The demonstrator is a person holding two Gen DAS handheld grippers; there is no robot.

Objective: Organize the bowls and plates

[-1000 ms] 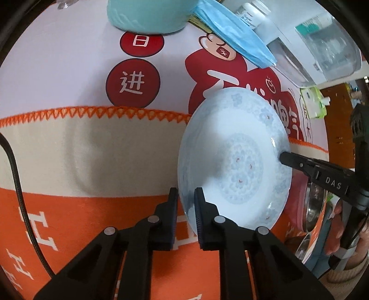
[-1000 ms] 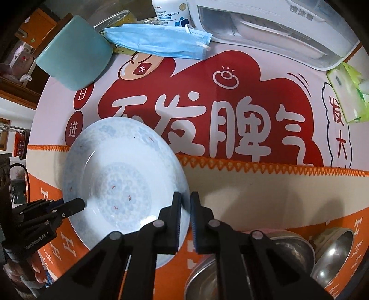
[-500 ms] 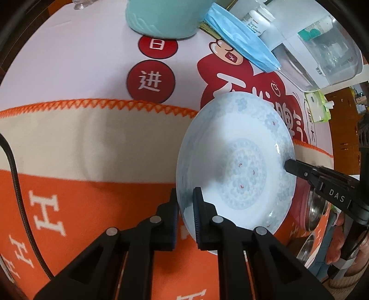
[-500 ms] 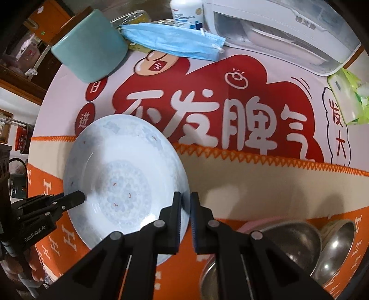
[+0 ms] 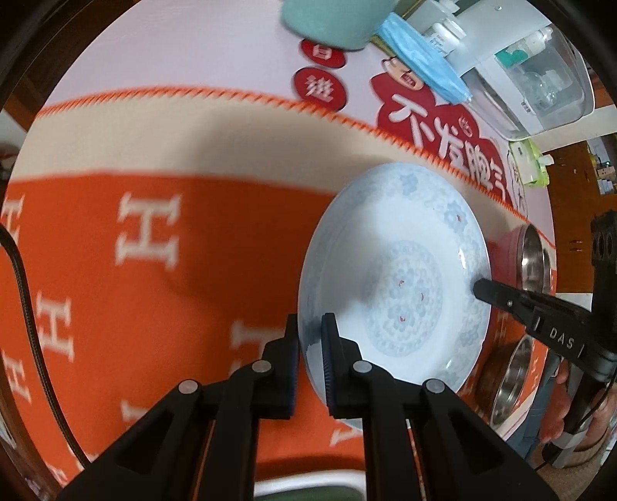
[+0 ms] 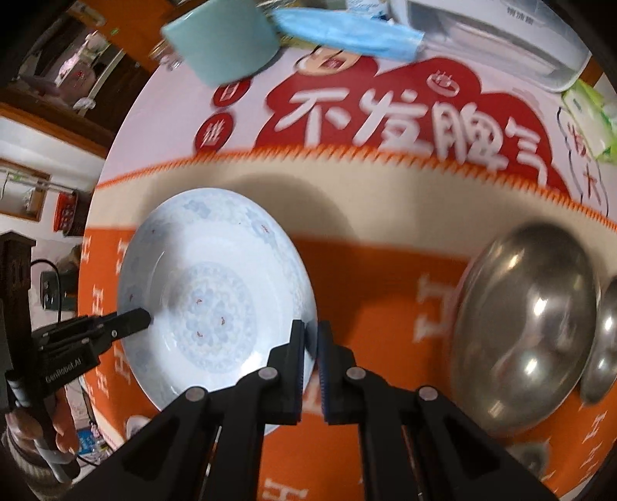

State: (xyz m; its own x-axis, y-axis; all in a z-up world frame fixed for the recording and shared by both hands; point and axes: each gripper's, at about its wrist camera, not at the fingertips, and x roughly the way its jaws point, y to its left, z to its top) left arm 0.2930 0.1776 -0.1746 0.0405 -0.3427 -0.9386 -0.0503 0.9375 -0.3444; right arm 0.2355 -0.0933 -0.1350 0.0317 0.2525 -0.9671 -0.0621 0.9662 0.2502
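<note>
A white plate with a pale blue flower pattern [image 5: 401, 285] is held in the air above the orange cloth by both grippers. My left gripper [image 5: 310, 339] is shut on its left rim. My right gripper [image 6: 311, 343] is shut on its right rim; the plate also shows in the right wrist view [image 6: 208, 293]. The right gripper shows in the left wrist view [image 5: 486, 291], the left gripper in the right wrist view [image 6: 142, 318]. Steel bowls [image 6: 528, 331] stand on the cloth to the right of the plate.
At the back of the table are a teal cup [image 6: 223, 42], a blue face mask [image 6: 347, 32], a white appliance [image 6: 489, 34] and a green wipes pack [image 6: 590, 115]. A smaller steel bowl [image 6: 605, 339] sits at the far right. A white rim [image 5: 304, 481] shows below the left gripper.
Both grippers have carried the plate toward the near edge of the table, from over the red print to over the orange part of the cloth. The steel bowls now loom larger at right.
</note>
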